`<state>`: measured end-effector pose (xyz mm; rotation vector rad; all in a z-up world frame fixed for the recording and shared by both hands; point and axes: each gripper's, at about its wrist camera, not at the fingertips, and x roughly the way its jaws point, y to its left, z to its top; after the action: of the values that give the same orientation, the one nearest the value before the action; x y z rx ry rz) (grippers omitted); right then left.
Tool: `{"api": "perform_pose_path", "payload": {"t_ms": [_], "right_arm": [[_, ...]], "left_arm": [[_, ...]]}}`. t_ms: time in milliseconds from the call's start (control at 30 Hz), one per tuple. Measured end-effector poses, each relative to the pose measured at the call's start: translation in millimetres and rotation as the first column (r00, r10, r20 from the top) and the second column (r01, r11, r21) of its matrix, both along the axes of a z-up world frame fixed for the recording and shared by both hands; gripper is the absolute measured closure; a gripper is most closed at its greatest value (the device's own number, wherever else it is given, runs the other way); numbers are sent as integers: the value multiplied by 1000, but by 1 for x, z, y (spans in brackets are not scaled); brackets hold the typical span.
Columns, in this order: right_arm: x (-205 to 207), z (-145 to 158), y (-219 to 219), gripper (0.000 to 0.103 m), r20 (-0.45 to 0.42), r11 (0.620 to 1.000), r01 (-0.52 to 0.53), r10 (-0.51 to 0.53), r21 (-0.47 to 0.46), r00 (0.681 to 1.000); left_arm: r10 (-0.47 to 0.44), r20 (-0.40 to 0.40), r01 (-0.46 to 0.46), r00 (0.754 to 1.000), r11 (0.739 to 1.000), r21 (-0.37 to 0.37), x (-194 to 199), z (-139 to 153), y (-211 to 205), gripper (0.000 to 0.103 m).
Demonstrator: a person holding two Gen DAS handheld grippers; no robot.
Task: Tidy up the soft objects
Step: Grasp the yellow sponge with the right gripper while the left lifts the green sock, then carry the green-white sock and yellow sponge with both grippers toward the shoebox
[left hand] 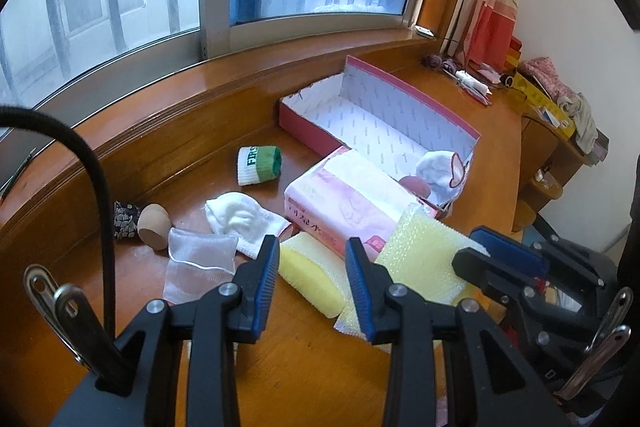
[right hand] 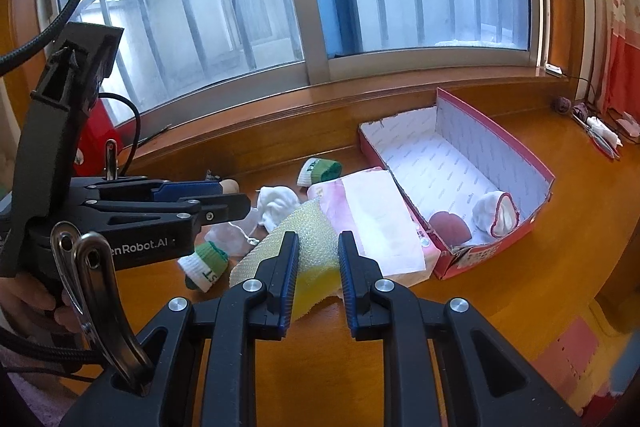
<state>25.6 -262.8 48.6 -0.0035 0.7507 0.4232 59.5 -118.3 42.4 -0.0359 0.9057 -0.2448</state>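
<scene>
Mostly soft stuff: bumpy yellow sponge (left hand: 308,277), rect. pink box (left hand: 384,123).

My left gripper (left hand: 313,259) hangs over the wooden desk (left hand: 304,367), jaws apart with nothing between them. Just past the tips lies a yellow sponge (left hand: 310,277), touching a sheet of bubble wrap (left hand: 424,259) that leans on the tissue pack (left hand: 344,199). Behind the pack stands the open pink box (left hand: 380,107) with a white sock (left hand: 438,167) in its near end. Left of the sponge lie a clear pouch (left hand: 198,263), a white sock (left hand: 240,219) and a green-cuffed sock (left hand: 258,165). My right gripper (left hand: 500,259) shows at the right edge.
</scene>
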Motion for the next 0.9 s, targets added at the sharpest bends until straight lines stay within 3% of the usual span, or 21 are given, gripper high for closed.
{"api": "perform_pose_path", "payload": {"t_ms": [367, 900], "right_arm": [[3, -1, 1, 82, -9, 1000, -17, 17, 8, 1000], [2, -6, 4, 82, -22, 1000, -3, 3, 5, 1000]], "left_arm": [[60, -22, -60, 998, 998, 3, -2, -7, 20, 69], [76, -189, -74, 979, 997, 18, -16, -57, 36, 60]]}}
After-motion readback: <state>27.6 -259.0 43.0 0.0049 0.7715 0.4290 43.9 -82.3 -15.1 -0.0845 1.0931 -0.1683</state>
